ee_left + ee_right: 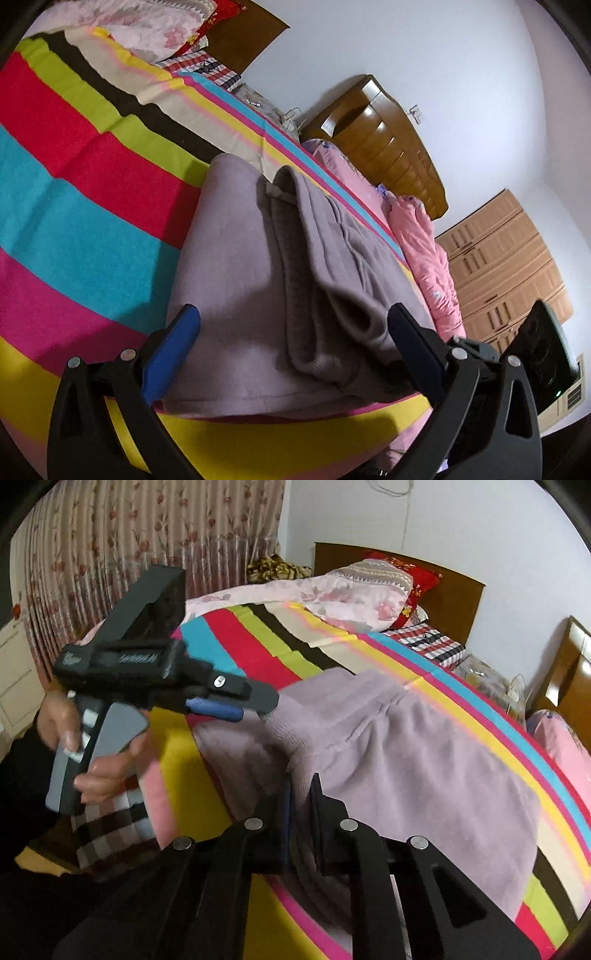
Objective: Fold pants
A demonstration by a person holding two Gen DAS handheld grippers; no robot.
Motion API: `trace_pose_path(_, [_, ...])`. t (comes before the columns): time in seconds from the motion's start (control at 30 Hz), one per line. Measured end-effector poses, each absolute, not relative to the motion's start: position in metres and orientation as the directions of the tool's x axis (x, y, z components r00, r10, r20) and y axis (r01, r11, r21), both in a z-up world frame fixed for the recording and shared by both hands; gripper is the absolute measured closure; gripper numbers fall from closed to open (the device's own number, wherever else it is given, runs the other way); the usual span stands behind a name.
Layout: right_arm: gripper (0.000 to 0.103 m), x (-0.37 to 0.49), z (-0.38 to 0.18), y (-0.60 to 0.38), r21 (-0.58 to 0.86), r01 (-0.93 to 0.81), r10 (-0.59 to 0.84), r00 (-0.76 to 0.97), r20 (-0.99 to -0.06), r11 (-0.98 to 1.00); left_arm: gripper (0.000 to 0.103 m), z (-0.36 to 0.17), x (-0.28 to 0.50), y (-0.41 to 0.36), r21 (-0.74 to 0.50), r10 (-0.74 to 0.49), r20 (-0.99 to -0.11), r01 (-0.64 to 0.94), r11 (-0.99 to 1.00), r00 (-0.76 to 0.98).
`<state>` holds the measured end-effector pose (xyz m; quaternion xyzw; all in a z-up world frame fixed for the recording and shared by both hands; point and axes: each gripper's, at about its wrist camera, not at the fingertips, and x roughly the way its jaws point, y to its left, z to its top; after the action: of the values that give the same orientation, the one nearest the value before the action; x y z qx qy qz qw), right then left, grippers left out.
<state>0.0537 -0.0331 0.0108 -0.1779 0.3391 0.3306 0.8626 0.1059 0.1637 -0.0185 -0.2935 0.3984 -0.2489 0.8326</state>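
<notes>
one pair of lilac pants (258,277) lies on the bed, on a striped blanket (74,206) of many colours, partly folded, with one layer doubled over along its length. two hand-held grippers show. the left hand-held gripper (295,332) stands wide, its two blue-padded fingers (173,350) either side of the raised fold, not clamping it. the right hand-held gripper (299,805) is pinched narrow on an edge of the pants. one hand (96,760) grips the left tool's handle. two wooden headboards (388,144) stand by the wall, with one pink quilt (424,251) beside the bed.
</notes>
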Motion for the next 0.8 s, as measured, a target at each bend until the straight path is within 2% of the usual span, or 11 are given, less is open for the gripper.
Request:
trace_pose_path(0.07, [0.087, 0.054, -0.005, -0.029, -0.095, -0.702, 0.423, 0.525, -0.739, 0.706, 0.002, -0.018, 0.107, 0.162, -0.681, -0.642, -0.522, 0.180, 0.710, 0.561])
trace_pose_path(0.17, [0.080, 0.054, -0.007, -0.033, -0.072, -0.688, 0.424, 0.523, -0.739, 0.723, 0.002, -0.016, 0.107, 0.156, -0.644, -0.621, -0.551, 0.190, 0.741, 0.558])
trace_pose_path(0.2, [0.076, 0.055, -0.006, -0.035, -0.047, -0.692, 0.440, 0.507, -0.741, 0.720, 0.002, -0.015, 0.106, 0.154, -0.636, -0.617, -0.555, 0.193, 0.747, 0.558])
trace_pose_path(0.27, [0.062, 0.055, -0.005, -0.038, -0.015, -0.700, 0.456, 0.482, -0.749, 0.714, 0.002, -0.015, 0.105, 0.153, -0.629, -0.612, -0.558, 0.196, 0.752, 0.560])
trace_pose_path(0.3, [0.062, 0.054, -0.005, -0.038, -0.022, -0.704, 0.454, 0.481, -0.750, 0.710, 0.002, -0.015, 0.105, 0.153, -0.631, -0.612, -0.556, 0.195, 0.751, 0.562])
trace_pose_path(0.47, [0.062, 0.044, -0.012, -0.036, -0.106, -0.733, 0.424, 0.498, -0.756, 0.672, 0.002, -0.014, 0.107, 0.152, -0.627, -0.601, -0.564, 0.179, 0.758, 0.567])
trace_pose_path(0.63, [0.062, 0.023, -0.031, -0.015, -0.389, -0.732, 0.303, 0.617, -0.726, 0.559, 0.002, -0.013, 0.107, 0.147, -0.608, -0.587, -0.581, 0.178, 0.773, 0.564])
trace_pose_path(0.7, [0.070, 0.021, -0.032, -0.015, -0.409, -0.726, 0.305, 0.633, -0.712, 0.552, 0.002, -0.013, 0.108, 0.147, -0.606, -0.584, -0.589, 0.172, 0.776, 0.559])
trace_pose_path(0.73, [0.080, 0.024, -0.026, -0.020, -0.386, -0.726, 0.324, 0.630, -0.706, 0.570, 0.002, -0.012, 0.107, 0.147, -0.606, -0.583, -0.593, 0.169, 0.777, 0.555])
trace_pose_path(0.77, [0.086, 0.026, -0.019, -0.026, -0.351, -0.728, 0.354, 0.622, -0.698, 0.589, 0.002, -0.010, 0.108, 0.147, -0.610, -0.584, -0.600, 0.160, 0.776, 0.547])
trace_pose_path(0.8, [0.086, 0.027, -0.011, -0.033, -0.315, -0.725, 0.384, 0.621, -0.683, 0.613, 0.002, -0.009, 0.108, 0.148, -0.617, -0.586, -0.603, 0.150, 0.773, 0.541])
